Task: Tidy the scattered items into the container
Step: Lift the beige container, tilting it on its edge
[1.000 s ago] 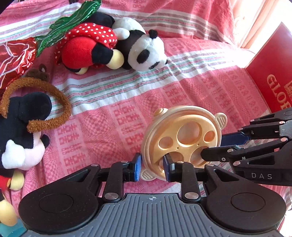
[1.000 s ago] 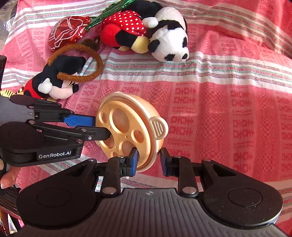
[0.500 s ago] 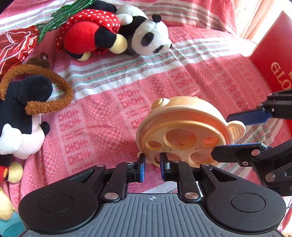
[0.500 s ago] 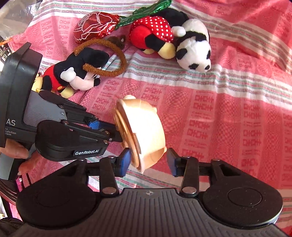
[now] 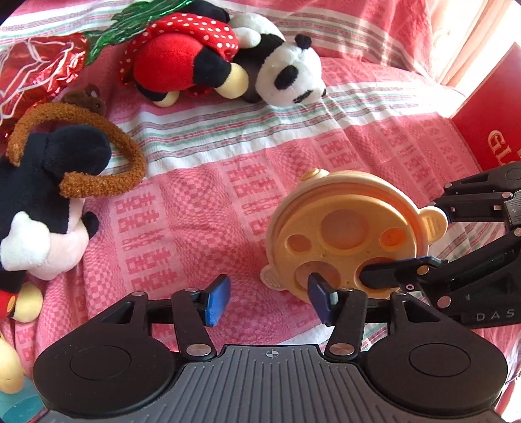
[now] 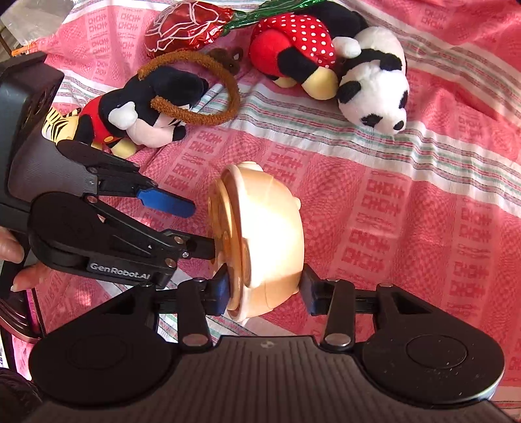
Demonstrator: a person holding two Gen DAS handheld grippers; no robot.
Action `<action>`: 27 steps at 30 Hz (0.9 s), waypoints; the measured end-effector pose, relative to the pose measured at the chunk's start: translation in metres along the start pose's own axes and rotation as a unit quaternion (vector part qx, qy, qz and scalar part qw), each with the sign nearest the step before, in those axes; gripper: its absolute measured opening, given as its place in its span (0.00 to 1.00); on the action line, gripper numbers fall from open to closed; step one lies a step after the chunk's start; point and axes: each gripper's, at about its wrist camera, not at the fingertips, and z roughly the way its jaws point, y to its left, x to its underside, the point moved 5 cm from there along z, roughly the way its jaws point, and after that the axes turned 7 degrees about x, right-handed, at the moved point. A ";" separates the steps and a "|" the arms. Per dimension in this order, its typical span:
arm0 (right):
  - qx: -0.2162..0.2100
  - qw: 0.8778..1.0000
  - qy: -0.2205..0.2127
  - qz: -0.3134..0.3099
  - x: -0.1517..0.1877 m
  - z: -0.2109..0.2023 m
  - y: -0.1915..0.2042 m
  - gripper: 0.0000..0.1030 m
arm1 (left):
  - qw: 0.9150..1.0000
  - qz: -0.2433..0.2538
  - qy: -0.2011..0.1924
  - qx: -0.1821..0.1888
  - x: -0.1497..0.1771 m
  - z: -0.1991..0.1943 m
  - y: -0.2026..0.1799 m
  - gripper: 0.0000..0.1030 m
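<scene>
Pink checked cloth (image 5: pixel 202 201) with white stripes is spread under everything. Beyond the right gripper (image 6: pixel 263 294), a panda plush (image 6: pixel 374 94) and a dotted red plush (image 6: pixel 293 42) are laid touching; a black mouse plush (image 6: pixel 143 107) is ringed by a brown fuzzy hoop (image 6: pixel 202 114) to the far left, beside a red foil balloon (image 6: pixel 185 26). A cream plastic bowl (image 6: pixel 270 234), tipped on edge with its holed base (image 5: pixel 345 247) turned toward the left gripper (image 5: pixel 270 301), sits between the right gripper's closing jaws, both pads at its sides. The left gripper's jaws are opening, spread wide, one blue pad (image 5: pixel 320 297) before the base, nothing pinched.
</scene>
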 end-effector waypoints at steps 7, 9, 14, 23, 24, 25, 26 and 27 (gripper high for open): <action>-0.026 0.999 0.005 0.048 0.000 0.003 -0.013 0.47 | 1.000 0.007 -0.014 -0.008 -0.011 0.006 0.002 0.74; -0.029 0.997 0.003 0.068 0.001 0.003 -0.019 0.47 | 1.000 0.015 -0.016 -0.007 -0.016 0.008 -0.001 0.74; -0.019 0.996 -0.008 0.082 -0.002 0.000 -0.023 0.47 | 1.000 0.018 -0.022 0.002 -0.021 0.010 -0.006 0.51; 0.037 0.998 -0.006 0.048 -0.004 -0.003 -0.004 0.46 | 0.999 -0.029 -0.024 0.003 -0.020 0.011 -0.013 0.08; 0.042 0.998 -0.005 0.046 -0.004 -0.002 -0.002 0.46 | 0.999 -0.034 -0.024 0.005 -0.019 0.011 -0.012 0.08; 0.045 0.998 -0.004 0.045 -0.004 -0.002 -0.001 0.46 | 0.999 -0.032 -0.025 0.002 -0.018 0.012 -0.012 0.10; 0.049 0.998 -0.003 0.043 -0.005 -0.002 0.000 0.47 | 0.999 -0.027 -0.026 -0.007 -0.018 0.012 -0.014 0.17; 0.052 0.998 -0.003 0.043 -0.005 -0.001 0.000 0.46 | 0.999 -0.030 -0.029 -0.022 -0.018 0.011 -0.014 0.27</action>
